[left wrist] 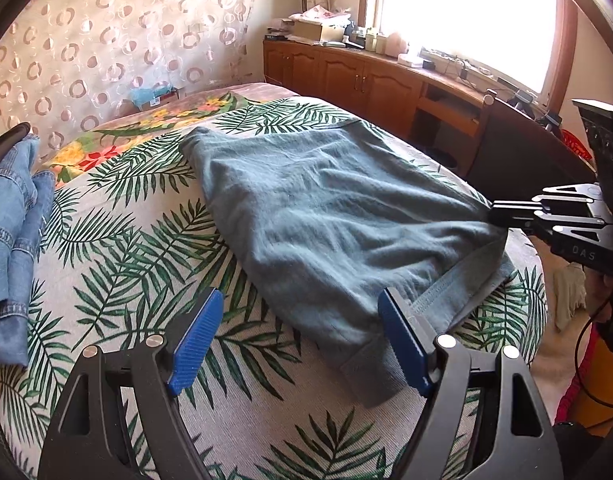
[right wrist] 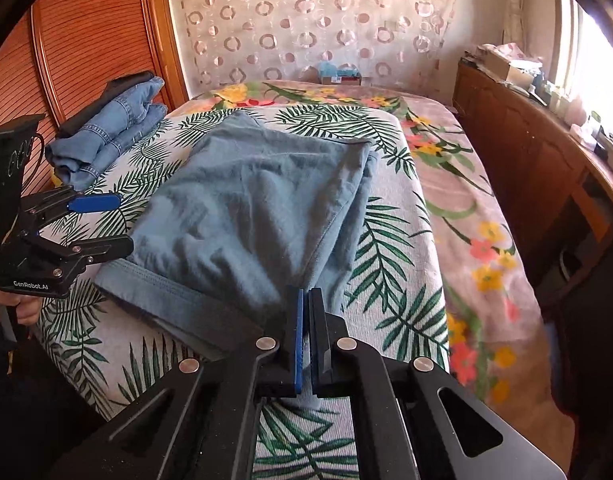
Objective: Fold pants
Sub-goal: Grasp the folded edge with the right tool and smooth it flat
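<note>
Grey-blue pants (left wrist: 326,208) (right wrist: 246,208) lie folded on the palm-print cover (left wrist: 126,240) of a bed, the waistband (left wrist: 446,292) toward me. My left gripper (left wrist: 302,294) (right wrist: 114,224) is open, held wide over the near left corner of the pants; its blue pads (left wrist: 198,340) do not press on the cloth. At the pants' right edge, my right gripper (right wrist: 306,292) (left wrist: 492,214) is shut on a pinch of the fabric, and a bit of cloth shows between its pads.
Folded blue jeans (left wrist: 10,220) (right wrist: 110,136) are stacked at the bed's left side. A wooden cabinet (left wrist: 346,76) (right wrist: 526,168) with clutter on top runs under the window on the right. A ribbed wooden panel (right wrist: 86,40) stands behind the jeans.
</note>
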Available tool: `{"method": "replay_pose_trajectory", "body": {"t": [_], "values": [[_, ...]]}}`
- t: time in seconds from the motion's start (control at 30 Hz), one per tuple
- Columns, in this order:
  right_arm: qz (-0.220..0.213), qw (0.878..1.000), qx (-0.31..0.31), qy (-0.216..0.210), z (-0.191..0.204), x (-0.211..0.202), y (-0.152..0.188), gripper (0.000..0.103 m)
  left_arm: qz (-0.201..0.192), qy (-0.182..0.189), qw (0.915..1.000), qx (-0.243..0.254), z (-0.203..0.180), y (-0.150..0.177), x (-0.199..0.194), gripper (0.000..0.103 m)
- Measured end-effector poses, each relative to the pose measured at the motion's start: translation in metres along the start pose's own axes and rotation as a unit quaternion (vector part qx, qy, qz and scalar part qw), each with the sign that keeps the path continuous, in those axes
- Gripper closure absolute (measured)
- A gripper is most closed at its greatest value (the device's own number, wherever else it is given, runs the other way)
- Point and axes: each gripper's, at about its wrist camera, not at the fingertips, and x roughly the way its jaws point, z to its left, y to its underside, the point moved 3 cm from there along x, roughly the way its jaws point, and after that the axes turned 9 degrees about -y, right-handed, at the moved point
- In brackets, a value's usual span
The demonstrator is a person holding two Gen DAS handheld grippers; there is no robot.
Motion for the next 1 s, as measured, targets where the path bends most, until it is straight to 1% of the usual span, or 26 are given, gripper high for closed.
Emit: {"method": "replay_pose_trajectory", "body": {"t": [0.13,0.3,0.37,0.47,0.5,0.53,0.57,0.7,0.9,0.93,1.0], "values": [[-0.002,1.000,0.009,-0.001,0.000,0.001,0.007,0.101,0.003,-0.002,1.0000,-0.004,0.000,0.004,-0.003,0.023],[-0.016,1.000,0.027,-0.003,-0.002,-0.003,0.008,0.101,0.004,-0.005,1.0000,-0.001,0.000,0.010,-0.009,0.023],[-0.018,0.999,0.030,0.002,-0.002,-0.006,0.008,0.097,0.004,-0.002,1.0000,-0.004,0.003,0.014,-0.013,0.023],[-0.021,0.999,0.030,-0.003,0.001,-0.010,0.012,0.088,0.005,-0.001,1.0000,-0.007,0.005,0.019,-0.017,0.023],[-0.020,0.999,0.030,-0.001,0.001,-0.011,0.014,0.078,0.006,0.000,1.0000,-0.007,0.005,0.021,-0.017,0.023],[-0.020,0.999,0.031,-0.003,0.002,-0.011,0.016,0.072,0.007,0.002,1.0000,-0.006,0.004,0.022,-0.018,0.023],[-0.018,0.999,0.032,-0.007,0.003,-0.011,0.018,0.071,0.008,0.003,1.0000,-0.005,0.004,0.024,-0.018,0.023],[-0.014,0.999,0.035,-0.011,0.003,-0.008,0.023,0.071,0.011,0.012,0.9999,0.005,-0.003,0.028,-0.019,0.023],[-0.015,0.999,0.035,-0.021,0.003,-0.004,0.021,0.072,0.020,0.016,0.9996,0.011,-0.010,0.030,-0.010,0.023],[-0.015,0.999,0.032,-0.021,0.004,-0.004,0.020,0.085,0.023,0.017,0.9995,0.011,-0.011,0.031,-0.009,0.023],[-0.012,0.999,0.023,-0.021,0.007,-0.004,0.020,0.089,0.026,0.017,0.9995,0.011,-0.011,0.031,-0.006,0.023]]}}
